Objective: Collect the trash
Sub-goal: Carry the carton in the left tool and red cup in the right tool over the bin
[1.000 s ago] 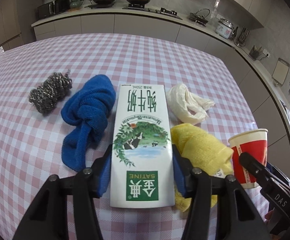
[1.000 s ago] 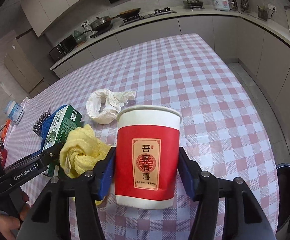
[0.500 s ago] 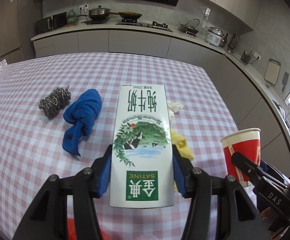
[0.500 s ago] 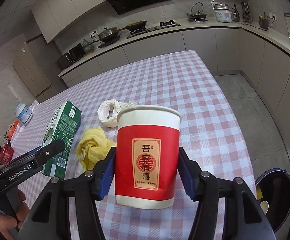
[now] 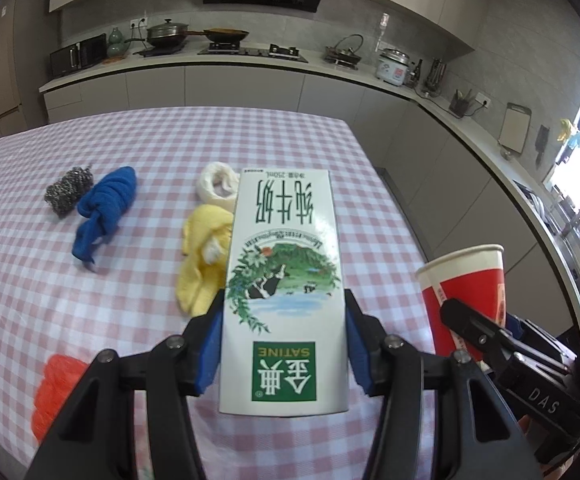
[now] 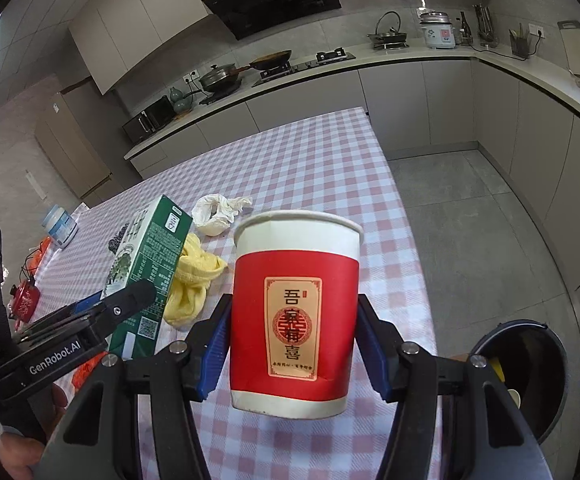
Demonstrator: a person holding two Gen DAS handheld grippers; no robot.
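Note:
My left gripper (image 5: 283, 350) is shut on a white and green milk carton (image 5: 283, 280), held above the checked table (image 5: 149, 152). The same carton (image 6: 145, 268) shows at the left of the right wrist view, with the left gripper (image 6: 129, 300) clamped around it. My right gripper (image 6: 294, 340) is shut on a red and white paper cup (image 6: 294, 320), upright and lifted off the table. That cup (image 5: 464, 284) appears at the right of the left wrist view. A crumpled white wrapper (image 5: 217, 184) lies on the table beyond the carton.
On the table lie a yellow cloth (image 5: 201, 264), a blue cloth (image 5: 105, 208), a steel scourer (image 5: 67, 194) and an orange thing (image 5: 55, 384) near the front edge. A dark round bin (image 6: 530, 372) stands on the floor at the right. Kitchen counters (image 5: 249, 64) run behind.
Both grippers have pulled back and up from the table with carton and cup still held. The cloths and wrapper look smaller and farther, and the bin has come into view on the right.

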